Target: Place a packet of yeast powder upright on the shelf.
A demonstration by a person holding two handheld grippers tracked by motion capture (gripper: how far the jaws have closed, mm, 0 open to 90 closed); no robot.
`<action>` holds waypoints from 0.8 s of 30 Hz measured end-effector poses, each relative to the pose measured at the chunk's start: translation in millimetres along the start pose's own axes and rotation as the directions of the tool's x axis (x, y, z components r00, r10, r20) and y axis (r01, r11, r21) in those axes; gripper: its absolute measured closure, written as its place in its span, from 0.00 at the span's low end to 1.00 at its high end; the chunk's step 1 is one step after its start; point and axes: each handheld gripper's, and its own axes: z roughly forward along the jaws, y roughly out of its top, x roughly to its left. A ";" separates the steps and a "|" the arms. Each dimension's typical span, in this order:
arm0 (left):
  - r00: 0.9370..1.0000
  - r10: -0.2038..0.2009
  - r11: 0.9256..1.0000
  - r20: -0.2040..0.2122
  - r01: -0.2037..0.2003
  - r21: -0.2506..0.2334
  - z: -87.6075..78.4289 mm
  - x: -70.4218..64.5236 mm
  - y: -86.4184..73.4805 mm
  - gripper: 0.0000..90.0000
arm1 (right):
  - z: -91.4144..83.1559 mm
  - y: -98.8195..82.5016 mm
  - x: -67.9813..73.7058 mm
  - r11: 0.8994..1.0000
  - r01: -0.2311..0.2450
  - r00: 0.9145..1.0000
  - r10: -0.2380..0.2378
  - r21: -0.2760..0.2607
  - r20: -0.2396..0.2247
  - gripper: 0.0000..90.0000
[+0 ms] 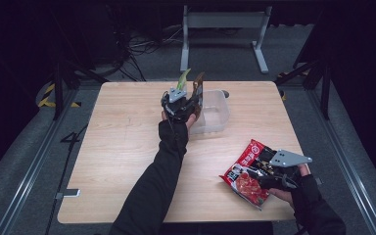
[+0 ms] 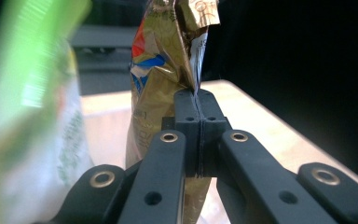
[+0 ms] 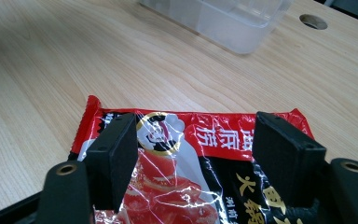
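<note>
My left gripper (image 1: 192,100) hangs over the left rim of a clear plastic container (image 1: 214,113) at the back middle of the table. It is shut on the edge of a gold snack packet (image 2: 161,70), which stands upright above the jaws (image 1: 198,87). A green packet (image 2: 32,93) shows blurred right beside it (image 1: 183,78); what holds it I cannot tell. At the front right, a red and black snack packet (image 1: 247,177) lies flat on the table. My right gripper (image 3: 196,135) stands open astride its top end, one pad (image 3: 116,149) at each side.
The wooden table (image 1: 127,147) has a round cable hole (image 3: 313,21) beyond the container (image 3: 228,18). A white metal frame (image 1: 223,22) stands on the floor behind the table, with cables (image 1: 137,46) to its left.
</note>
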 end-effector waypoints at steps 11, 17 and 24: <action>1.000 0.028 0.998 0.006 -0.028 0.063 -4.7 15.9 -12.8 0.98 | 0.0 0.0 0.5 1.000 0.001 1.000 -0.001 0.002 -0.001 0.36; 0.992 0.123 0.989 0.032 -0.125 0.077 -9.5 13.6 -18.6 0.99 | 0.2 0.7 1.7 1.000 0.006 1.000 -0.006 0.004 -0.001 0.36; 0.970 0.228 0.958 0.080 -0.238 0.161 -6.1 11.6 -29.2 0.90 | 1.6 0.6 2.4 1.000 0.008 1.000 -0.008 0.014 -0.001 0.36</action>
